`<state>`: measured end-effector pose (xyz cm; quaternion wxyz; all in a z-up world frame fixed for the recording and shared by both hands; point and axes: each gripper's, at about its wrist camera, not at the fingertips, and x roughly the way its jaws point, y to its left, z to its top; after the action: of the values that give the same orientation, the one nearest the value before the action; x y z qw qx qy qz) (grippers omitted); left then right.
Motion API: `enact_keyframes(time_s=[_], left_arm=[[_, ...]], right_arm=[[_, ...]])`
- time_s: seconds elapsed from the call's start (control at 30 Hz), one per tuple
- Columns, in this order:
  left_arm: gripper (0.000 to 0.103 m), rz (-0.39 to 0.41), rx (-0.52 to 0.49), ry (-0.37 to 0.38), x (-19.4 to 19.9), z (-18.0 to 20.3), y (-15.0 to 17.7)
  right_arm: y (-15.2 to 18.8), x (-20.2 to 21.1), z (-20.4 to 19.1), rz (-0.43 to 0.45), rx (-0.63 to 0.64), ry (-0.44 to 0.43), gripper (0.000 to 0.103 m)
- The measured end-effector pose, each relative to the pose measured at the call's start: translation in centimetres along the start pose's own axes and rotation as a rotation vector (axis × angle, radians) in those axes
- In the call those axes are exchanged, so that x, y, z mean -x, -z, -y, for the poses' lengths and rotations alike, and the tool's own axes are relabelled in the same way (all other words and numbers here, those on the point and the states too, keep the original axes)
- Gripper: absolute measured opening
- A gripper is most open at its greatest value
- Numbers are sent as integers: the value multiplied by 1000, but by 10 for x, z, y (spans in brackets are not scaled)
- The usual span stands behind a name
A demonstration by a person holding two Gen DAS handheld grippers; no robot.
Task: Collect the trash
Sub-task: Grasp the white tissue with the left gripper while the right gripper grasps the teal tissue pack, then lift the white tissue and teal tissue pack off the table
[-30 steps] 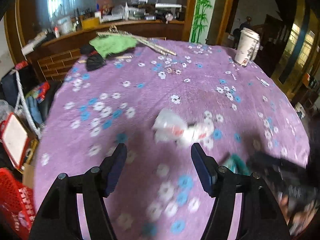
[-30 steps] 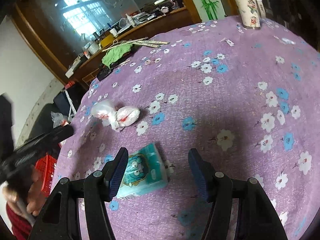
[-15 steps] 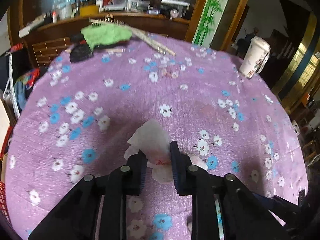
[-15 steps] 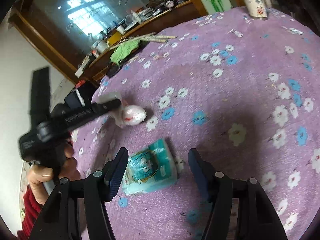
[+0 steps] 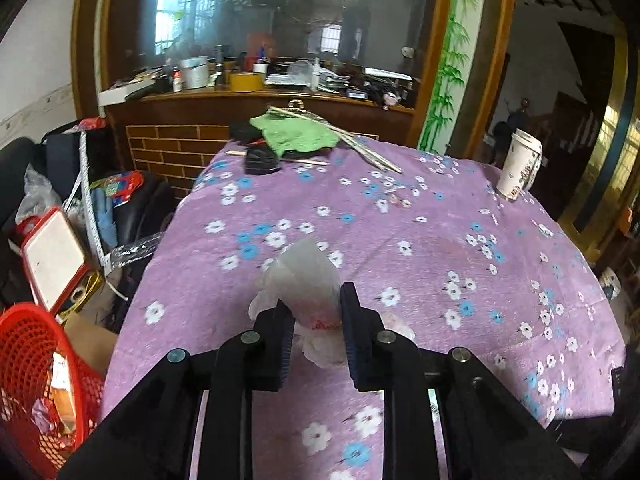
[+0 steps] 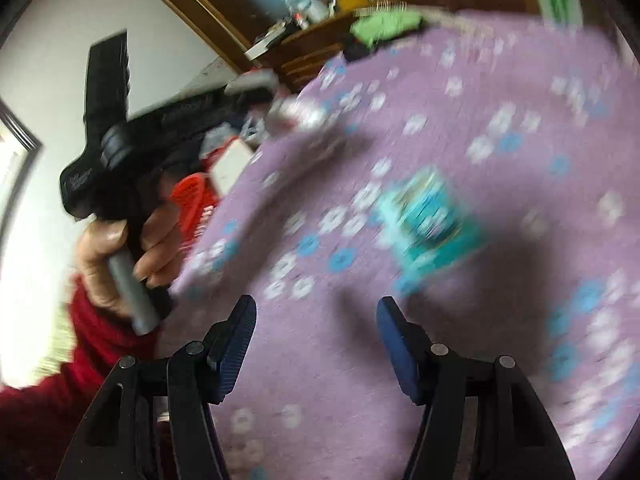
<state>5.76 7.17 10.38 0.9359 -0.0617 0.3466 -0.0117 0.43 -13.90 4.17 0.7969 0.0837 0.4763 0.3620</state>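
In the left wrist view my left gripper is shut on a crumpled white plastic wrapper with red marks, lifted above the purple flowered tablecloth. The right wrist view is blurred. It shows that wrapper at the left gripper's tips, and a hand in a red sleeve gripping the handle. My right gripper is open above the cloth with nothing between its fingers. A teal tissue pack lies on the cloth ahead of it, to the right.
A red mesh basket holding some litter stands on the floor left of the table, among bags and boxes. A paper cup stands at the far right edge. A green cloth, sticks and a black object lie at the far end.
My left gripper shut on the white wrapper, lifted it off the cloth and carried it toward the table's left edge. The right gripper rolled and drew back from the teal pack.
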Motion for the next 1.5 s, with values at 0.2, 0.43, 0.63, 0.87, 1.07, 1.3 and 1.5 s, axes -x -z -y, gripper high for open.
enact_keyframes(time_s=[0.2,0.43,0.63,0.87,1.07,1.3,1.5], left_arm=[[21,6,11,19,-4,-8,15],[22,12,12,40,-11,-14,21],[22,6,5,44,-15,-15,22],[22,28,7,40,-15,-16,22],[22,39,9,26,-15,-16,22],[22,44,-20,9,-15,-11,25],[22,41,-46,-9,-16,-6,27]], right_arm=[[-29,-18,13,15,86,280,73],[-34,-54,16,-81,158,288,73],[-31,-70,3,-110,247,411,54],[-52,-60,-3,-28,179,444,36],[-65,-48,-6,175,81,476,36],[-64,-46,1,231,62,459,36],[-56,-51,1,194,60,438,36]])
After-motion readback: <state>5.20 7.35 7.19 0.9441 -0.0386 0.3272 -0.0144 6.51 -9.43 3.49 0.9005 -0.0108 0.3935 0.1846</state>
